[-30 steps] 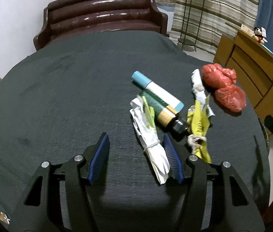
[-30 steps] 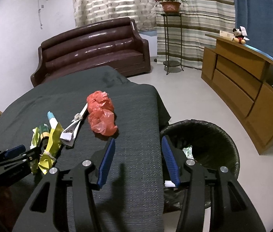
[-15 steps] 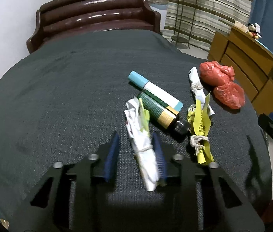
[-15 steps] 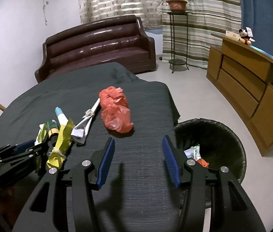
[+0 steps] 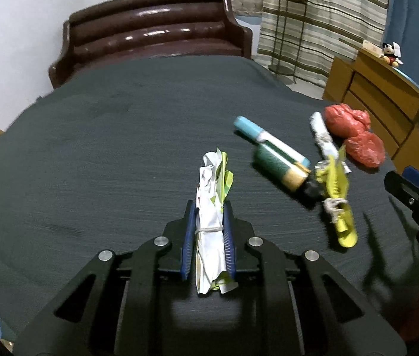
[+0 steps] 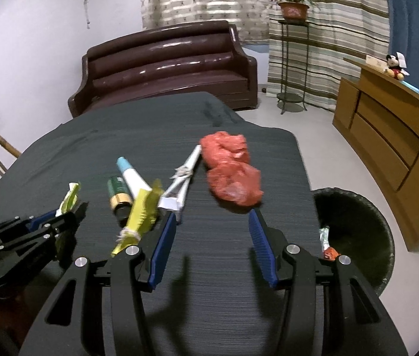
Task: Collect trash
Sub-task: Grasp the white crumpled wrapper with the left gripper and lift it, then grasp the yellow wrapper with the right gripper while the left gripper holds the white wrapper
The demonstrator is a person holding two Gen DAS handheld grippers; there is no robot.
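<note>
A second ago the left gripper (image 5: 208, 222) stands open with the white wrapper (image 5: 210, 216) lying by its right finger; now its blue pads press the wrapper from both sides. The wrapper sits apart from the green bottle (image 5: 280, 167) it lay against. The right gripper (image 6: 212, 243) now faces more of the table (image 6: 150, 136), with the bin (image 6: 355, 231) farther right.

Between the blue-padded black left tongs (image 5: 208, 231) sits a white and lime-green paper roll (image 5: 211, 204) bound with a pale string. Right of them lie a white tube with a light-blue cap (image 5: 268, 139), a dark green bottle with a tan band and black cap (image 5: 280, 167), a yellow wrapper (image 5: 338, 198) and two red plastic bags (image 5: 355, 136). The bench (image 5: 120, 148) cloth is dark grey-green. Beyond stand a glossy maroon sofa (image 6: 164, 59) and beige-striped curtains (image 6: 313, 29). Right of the right tongs (image 6: 212, 237), black with blue pads, is a black-lined bin (image 6: 357, 231).
</note>
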